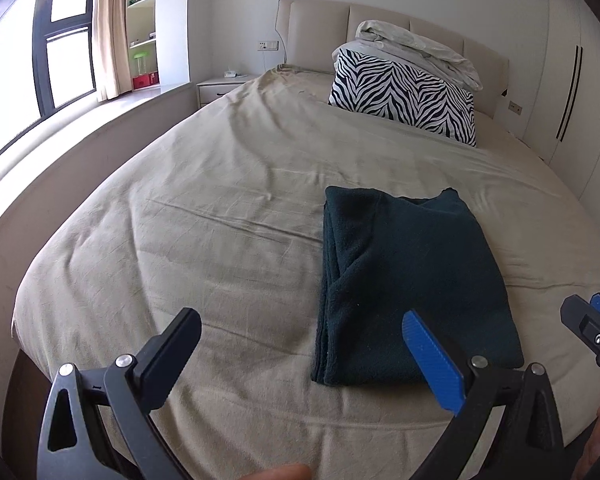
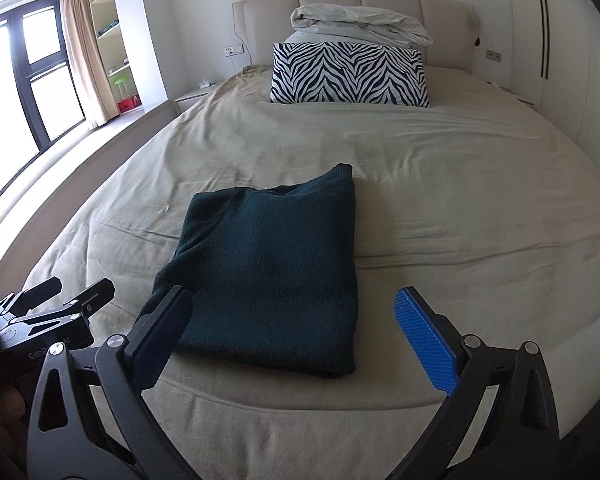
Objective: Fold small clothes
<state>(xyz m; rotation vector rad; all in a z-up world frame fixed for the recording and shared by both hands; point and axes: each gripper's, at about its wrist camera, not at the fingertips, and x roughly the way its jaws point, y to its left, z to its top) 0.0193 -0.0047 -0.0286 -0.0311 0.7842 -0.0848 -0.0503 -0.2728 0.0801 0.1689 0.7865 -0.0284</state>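
Dark green sweater folded flat on bed, just ahead of right claw, ahead-right of left claw; both spread wide, empty. Soft, limp, light knit, likely to sag. Pinch all layers at near corners.

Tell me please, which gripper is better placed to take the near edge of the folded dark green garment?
Probably the right gripper. Its open jaws already straddle the near edge of the dark green garment. The left gripper, also open, sits mostly over bare sheet, left of the garment.
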